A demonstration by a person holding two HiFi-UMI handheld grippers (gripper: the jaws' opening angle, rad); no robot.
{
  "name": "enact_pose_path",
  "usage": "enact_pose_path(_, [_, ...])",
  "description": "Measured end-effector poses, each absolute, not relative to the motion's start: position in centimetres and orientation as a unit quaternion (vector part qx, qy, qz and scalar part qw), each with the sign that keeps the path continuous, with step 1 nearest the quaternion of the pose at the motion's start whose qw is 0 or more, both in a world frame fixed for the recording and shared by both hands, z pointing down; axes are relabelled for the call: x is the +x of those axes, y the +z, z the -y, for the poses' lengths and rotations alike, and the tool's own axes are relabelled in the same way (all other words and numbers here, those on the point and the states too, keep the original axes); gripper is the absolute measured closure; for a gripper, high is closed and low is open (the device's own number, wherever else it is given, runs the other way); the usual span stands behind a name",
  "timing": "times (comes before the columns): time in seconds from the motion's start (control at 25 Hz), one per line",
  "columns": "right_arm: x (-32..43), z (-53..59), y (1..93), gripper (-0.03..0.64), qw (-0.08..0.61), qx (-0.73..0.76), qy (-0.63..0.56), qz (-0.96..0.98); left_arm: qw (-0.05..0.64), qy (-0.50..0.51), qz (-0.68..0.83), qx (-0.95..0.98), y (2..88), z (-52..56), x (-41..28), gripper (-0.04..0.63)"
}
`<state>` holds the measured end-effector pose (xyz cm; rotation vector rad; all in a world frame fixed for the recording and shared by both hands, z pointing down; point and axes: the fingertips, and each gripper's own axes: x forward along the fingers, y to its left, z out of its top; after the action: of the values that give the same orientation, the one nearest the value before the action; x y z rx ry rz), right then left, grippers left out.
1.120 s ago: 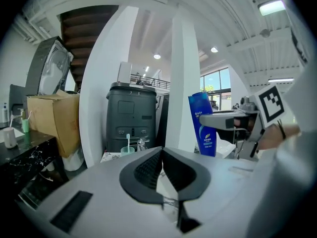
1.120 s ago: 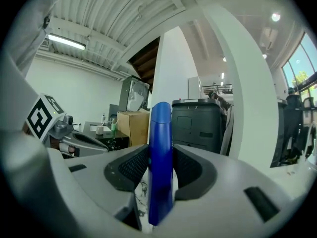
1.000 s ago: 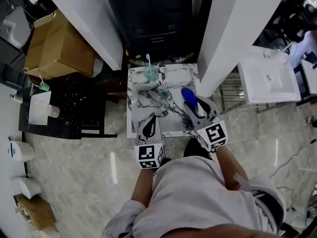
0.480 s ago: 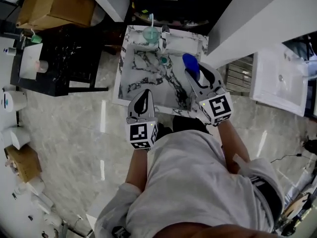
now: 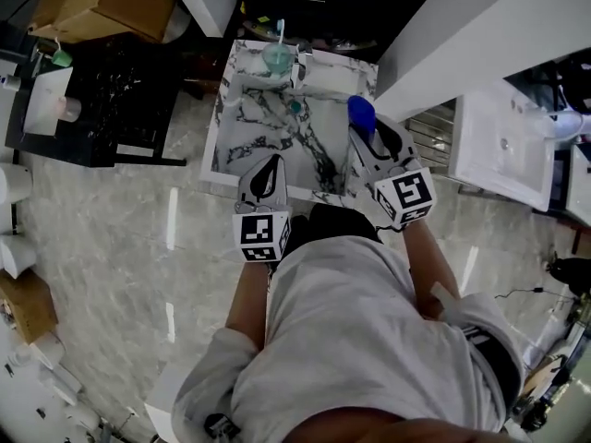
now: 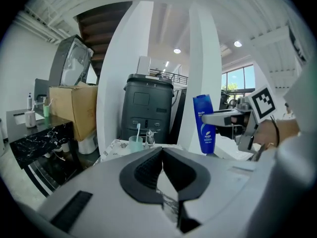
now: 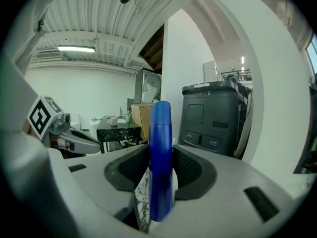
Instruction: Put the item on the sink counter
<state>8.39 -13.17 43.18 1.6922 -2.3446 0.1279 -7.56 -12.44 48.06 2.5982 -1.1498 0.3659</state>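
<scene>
One bottle (image 5: 360, 112), two hand-held grippers (image 5: 272, 162) (image 5: 367, 135)

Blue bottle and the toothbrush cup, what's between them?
The faucet, right beside the cup; from there to the blue bottle in the right gripper, only bare marbled sink. The head view shows it, the left gripper view too.

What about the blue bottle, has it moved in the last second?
Yes, slightly: in the head view the blue bottle has drifted from over the basin toward the sink's right rim.
</scene>
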Motion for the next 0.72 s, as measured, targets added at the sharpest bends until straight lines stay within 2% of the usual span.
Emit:
enact_pose_path(0.36, [8.1,11.8,43.8,0.468,0.157,0.569,0.047,0.806,0.175,0.098,0.403,0.893,49.7,10.3,-8.2,0.584])
enact_pose_path(0.72, [10.3,16.6,46.2,0.468,0.184,0.500,0.044,0.845,0.185,0.098,0.460,0.863,50.7,13.9,-5.1,0.584])
